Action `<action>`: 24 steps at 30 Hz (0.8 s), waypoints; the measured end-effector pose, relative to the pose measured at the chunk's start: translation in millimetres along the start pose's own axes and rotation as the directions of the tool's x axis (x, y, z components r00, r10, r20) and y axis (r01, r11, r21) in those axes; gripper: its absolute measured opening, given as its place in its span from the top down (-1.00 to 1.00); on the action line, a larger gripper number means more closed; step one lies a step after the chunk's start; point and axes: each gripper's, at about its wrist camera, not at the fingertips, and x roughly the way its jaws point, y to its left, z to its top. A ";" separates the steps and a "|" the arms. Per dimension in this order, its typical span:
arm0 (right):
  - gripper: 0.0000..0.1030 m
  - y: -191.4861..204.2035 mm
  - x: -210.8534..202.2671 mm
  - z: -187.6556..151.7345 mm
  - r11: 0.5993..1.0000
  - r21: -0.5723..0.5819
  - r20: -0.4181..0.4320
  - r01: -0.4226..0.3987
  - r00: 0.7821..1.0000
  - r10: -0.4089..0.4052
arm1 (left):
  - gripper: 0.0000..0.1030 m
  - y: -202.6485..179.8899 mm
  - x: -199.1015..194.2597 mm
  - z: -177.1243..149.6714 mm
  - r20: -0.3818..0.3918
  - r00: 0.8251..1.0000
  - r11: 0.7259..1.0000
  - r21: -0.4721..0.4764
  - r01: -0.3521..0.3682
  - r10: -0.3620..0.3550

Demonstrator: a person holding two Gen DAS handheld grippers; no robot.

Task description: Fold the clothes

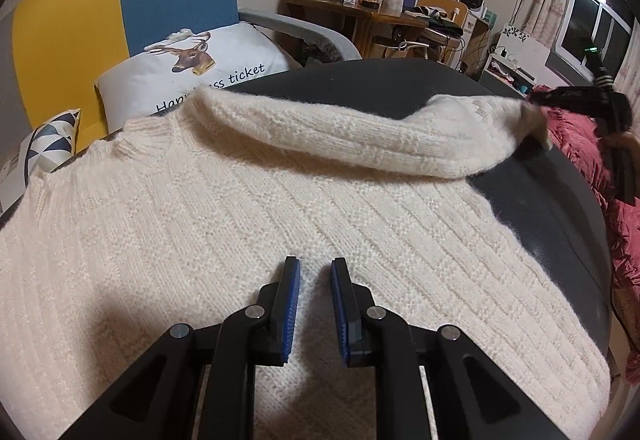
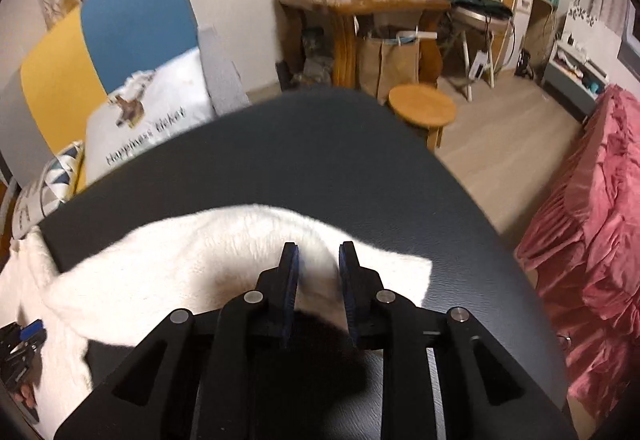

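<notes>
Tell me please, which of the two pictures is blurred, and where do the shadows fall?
Right wrist view: motion-blurred, the deer pillow lettering smeared; the right gripper throws a dark shadow on the sweater sleeve and black table. Left wrist view: sharp, the knit of the cream sweater crisp; soft shadow under the left gripper. Both bend strongly at the edges.

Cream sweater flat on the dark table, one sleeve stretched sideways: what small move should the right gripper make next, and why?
Probably close the right gripper on the sleeve: the sleeve lies between its parted fingers, not yet folded over the sweater, where the left gripper rests.
</notes>
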 end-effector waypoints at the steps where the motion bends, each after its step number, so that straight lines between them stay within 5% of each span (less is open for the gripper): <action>1: 0.55 0.2 -11.5 -0.8 1.000 -0.010 0.029 0.005 1.000 -0.005 | 0.70 -0.3 0.1 0.0 -0.001 1.000 1.000 0.001 -0.002 0.002; 3: 0.50 2.0 -39.3 -2.9 0.999 -0.034 0.099 0.023 0.995 -0.020 | 0.70 -1.1 0.0 -0.2 -0.001 1.000 1.000 0.005 -0.010 0.010; 5: 0.23 6.1 -76.0 -6.6 0.998 -0.061 0.204 0.030 0.979 -0.017 | 0.70 -2.1 -0.2 -0.4 -0.002 1.000 1.000 0.009 -0.018 0.018; 7: -0.44 8.8 -114.6 -13.6 0.997 -0.065 0.328 0.036 0.944 -0.013 | 0.70 -3.5 -0.3 -0.6 -0.003 1.000 1.000 0.014 -0.026 0.026; 9: -0.80 9.1 -144.1 -20.5 0.998 -0.050 0.413 -0.028 0.910 0.046 | 0.70 -4.2 -0.1 -0.7 -0.003 0.999 0.999 0.019 -0.034 0.034; 12: -0.83 8.9 -159.3 -23.4 0.980 -0.025 0.404 -0.198 0.895 0.191 | 0.70 -5.6 -0.6 -1.3 -0.005 0.999 0.999 0.018 -0.041 0.042; 15: -0.83 23.9 -172.9 -31.0 0.967 -0.089 0.388 -0.239 0.886 0.254 | 0.70 -5.7 -1.1 -1.7 -0.006 0.999 0.999 0.014 -0.043 0.044; 18: -0.96 47.5 -191.9 -41.4 0.966 -0.164 0.370 -0.201 0.895 0.249 | 0.70 -5.7 -1.2 -1.4 -0.006 0.999 0.999 0.014 -0.043 0.043; 23: -0.98 77.8 -217.7 -67.0 0.974 -0.209 0.461 -0.088 0.870 0.178 | 0.70 -4.9 -1.3 -0.5 -0.005 0.999 0.999 0.017 -0.047 0.047; 24: -0.98 79.0 -211.7 -66.6 0.976 -0.203 0.446 -0.083 0.879 0.168 | 0.70 -4.8 -1.4 -0.7 -0.005 0.999 0.999 0.015 -0.047 0.047</action>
